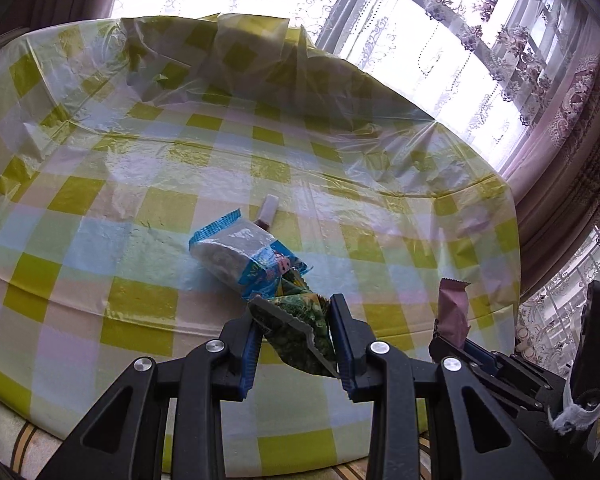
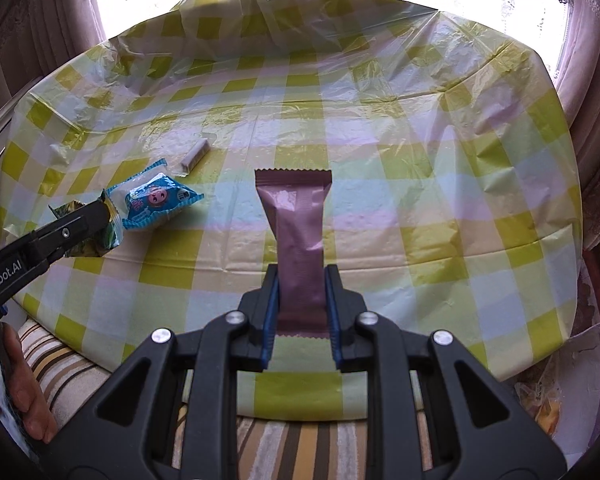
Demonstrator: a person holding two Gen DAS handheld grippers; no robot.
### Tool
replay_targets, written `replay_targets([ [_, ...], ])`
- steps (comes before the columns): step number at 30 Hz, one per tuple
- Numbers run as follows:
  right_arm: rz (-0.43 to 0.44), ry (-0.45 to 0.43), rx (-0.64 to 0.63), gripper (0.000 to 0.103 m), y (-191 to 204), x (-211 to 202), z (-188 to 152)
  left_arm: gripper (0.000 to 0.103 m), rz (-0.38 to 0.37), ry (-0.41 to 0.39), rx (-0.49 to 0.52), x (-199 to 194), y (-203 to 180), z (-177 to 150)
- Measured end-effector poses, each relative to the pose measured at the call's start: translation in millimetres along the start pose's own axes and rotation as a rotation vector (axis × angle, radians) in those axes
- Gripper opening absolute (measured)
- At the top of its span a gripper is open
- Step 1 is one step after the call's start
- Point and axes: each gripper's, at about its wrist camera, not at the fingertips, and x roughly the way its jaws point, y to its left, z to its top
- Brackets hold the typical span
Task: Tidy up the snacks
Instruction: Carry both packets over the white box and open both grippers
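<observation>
With sorting midway, the left hand-held gripper (image 1: 294, 322) clamped a green snack packet (image 1: 300, 320) just beside the blue-wrapped cake (image 1: 244, 256) on the bench (image 2: 420, 200), while the right hand-held gripper (image 2: 302, 280) gripped a pink wafer bar (image 2: 298, 224); a small white candy (image 2: 196, 154) lay just beyond the cake.

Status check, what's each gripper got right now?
Left gripper shut on green packet. Right gripper shut on pink bar. Blue packet on table, nothing blocking.

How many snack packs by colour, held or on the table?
Pink: 1, pink bar, in the right gripper
Green: 1, green packet, in the left gripper
Blue: 1, blue packet, on the table
White: 1, small white stick, on the table
Total: 4
</observation>
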Motion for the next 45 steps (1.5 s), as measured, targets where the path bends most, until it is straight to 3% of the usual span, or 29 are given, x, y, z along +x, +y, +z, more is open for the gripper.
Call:
replay_targets([
  [16, -0.081, 0.017, 0.047, 0.025, -61.3, -38.0, -36.3, 0.034, -0.171, 0.125, 0.168, 5.6, -87.1, -33.8],
  [30, -0.238, 0.085, 0.163, 0.025, -160.8, -71.5, -83.3, 0.034, -0.394, 0.291, 0.380, 15.5, -166.0, -66.3],
  [45, -0.311, 0.170, 0.300, 0.025, -226.7, -88.7, -141.8, 0.034, -0.590, 0.467, 0.738, 3.8, -258.8, -132.3],
])
